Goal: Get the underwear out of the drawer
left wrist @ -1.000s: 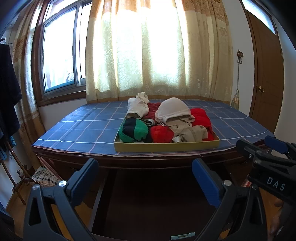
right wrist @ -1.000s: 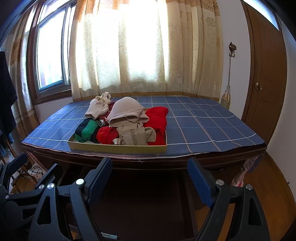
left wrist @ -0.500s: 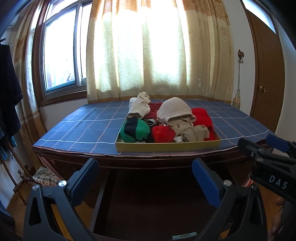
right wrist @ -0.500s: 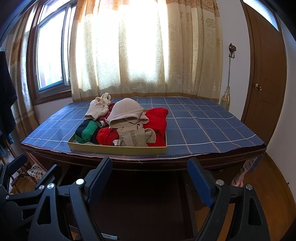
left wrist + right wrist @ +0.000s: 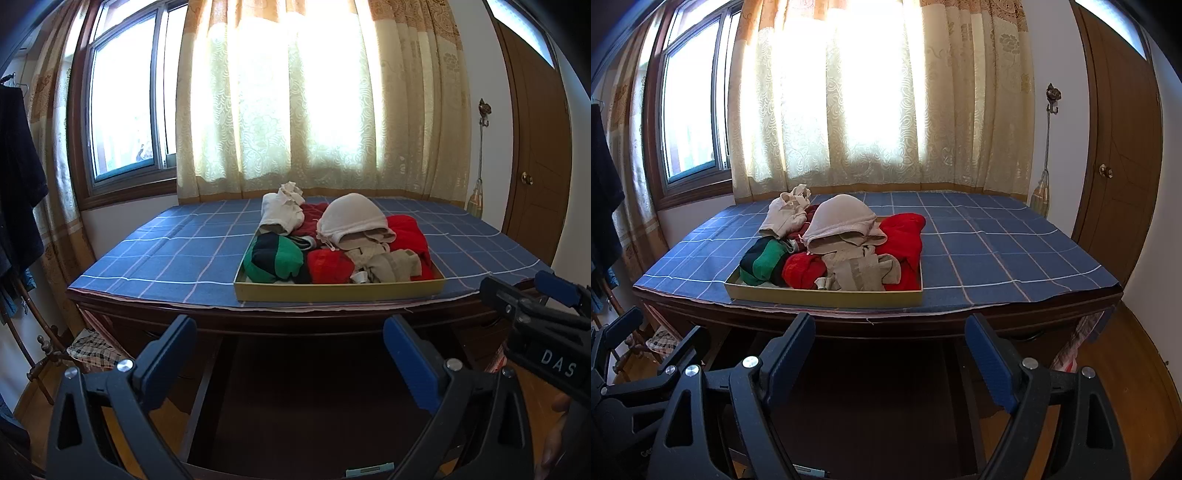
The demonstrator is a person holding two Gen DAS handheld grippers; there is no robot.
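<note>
Curtains (image 5: pixel 291 92) of pale patterned cloth hang lit across the window (image 5: pixel 125 103) behind everything; a brown door (image 5: pixel 1119 147) stands at the right wall. Below them a dark wooden table (image 5: pixel 886 325) carries a blue checked cloth (image 5: pixel 990 251); near its front edge sits a shallow yellow drawer tray (image 5: pixel 340 291), heaped with underwear (image 5: pixel 332 258) in red, green-and-black, beige and white, a rounded beige piece (image 5: pixel 842 218) topping the pile. The left gripper (image 5: pixel 290 350) hangs in front of the table, below the tray's level, well apart from it; its blue-padded jaws stand wide apart with nothing between them. The right gripper (image 5: pixel 890 350) hangs likewise before the table edge, jaws spread wide and bare; its dark frame also shows at the right of the left wrist view.
</note>
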